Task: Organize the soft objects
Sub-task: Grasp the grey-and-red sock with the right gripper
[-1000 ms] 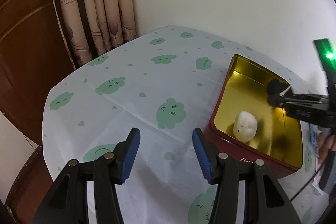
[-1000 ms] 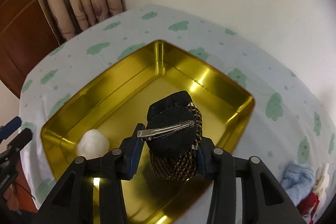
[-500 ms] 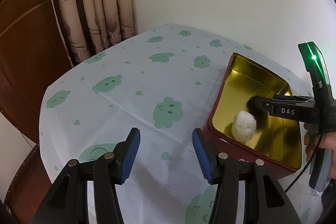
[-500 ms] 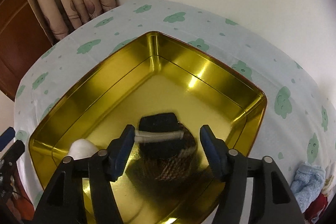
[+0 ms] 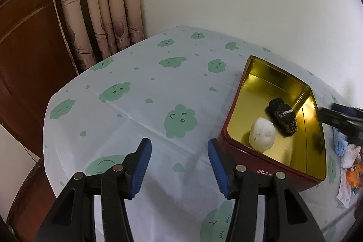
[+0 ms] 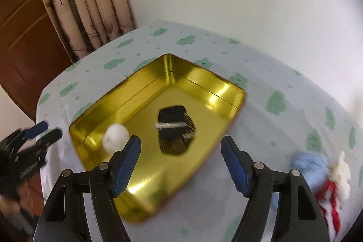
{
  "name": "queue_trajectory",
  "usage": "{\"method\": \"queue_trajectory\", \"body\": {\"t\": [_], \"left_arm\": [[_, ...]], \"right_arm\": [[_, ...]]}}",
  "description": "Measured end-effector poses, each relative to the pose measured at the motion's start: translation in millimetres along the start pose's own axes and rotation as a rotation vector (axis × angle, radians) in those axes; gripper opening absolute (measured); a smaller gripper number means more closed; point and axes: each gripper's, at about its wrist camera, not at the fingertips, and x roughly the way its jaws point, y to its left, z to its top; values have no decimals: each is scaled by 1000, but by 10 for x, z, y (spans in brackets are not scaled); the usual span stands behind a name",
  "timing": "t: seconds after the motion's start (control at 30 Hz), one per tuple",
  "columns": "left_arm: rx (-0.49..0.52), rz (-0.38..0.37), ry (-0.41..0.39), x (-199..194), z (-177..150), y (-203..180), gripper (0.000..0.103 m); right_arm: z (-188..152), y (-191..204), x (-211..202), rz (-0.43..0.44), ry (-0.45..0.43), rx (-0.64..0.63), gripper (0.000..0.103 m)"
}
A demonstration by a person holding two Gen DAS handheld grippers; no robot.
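Note:
A gold-lined red tin (image 5: 316,158) (image 6: 145,87) sits on the table. In it lie a white plush ball (image 5: 262,137) (image 6: 115,137) and a black-brown hair clip (image 5: 283,116) (image 6: 175,126) with a metal clasp. My right gripper (image 6: 180,162) is open and empty, raised above the tin's near edge. My left gripper (image 5: 179,165) is open and empty, over the cloth just left of the tin. The right gripper shows blurred at the right edge of the left wrist view (image 5: 342,118).
The round table has a pale cloth with green cloud faces (image 5: 179,120). A pile of soft items, light blue (image 6: 313,162), white and red (image 6: 333,192), lies right of the tin. Curtains (image 5: 102,3) and a wooden door (image 5: 25,42) stand behind the table.
My right gripper opened, left the hair clip in the tin beside the white ball, and pulled back up and to the right. The left gripper stayed put.

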Motion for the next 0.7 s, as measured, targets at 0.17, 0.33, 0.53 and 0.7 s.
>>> {"method": "queue_trajectory", "body": {"t": [0.17,0.33,0.53,0.7], "left_arm": [[5,-4,-4,-11,-1,-13,53],[18,6,-7,-14,-1,-31,53],[41,9,-11,-21,-10,-77,53],[61,-3,-33,-67,-21,-128,53]], "right_arm": [[-318,-416,-458,-79,-20,35,70],[-628,-890,-783,-180,-18,83,70],[-937,-1294,-861,-240,20,147,70],[-1035,-1443,-775,-249,35,164,70]]}}
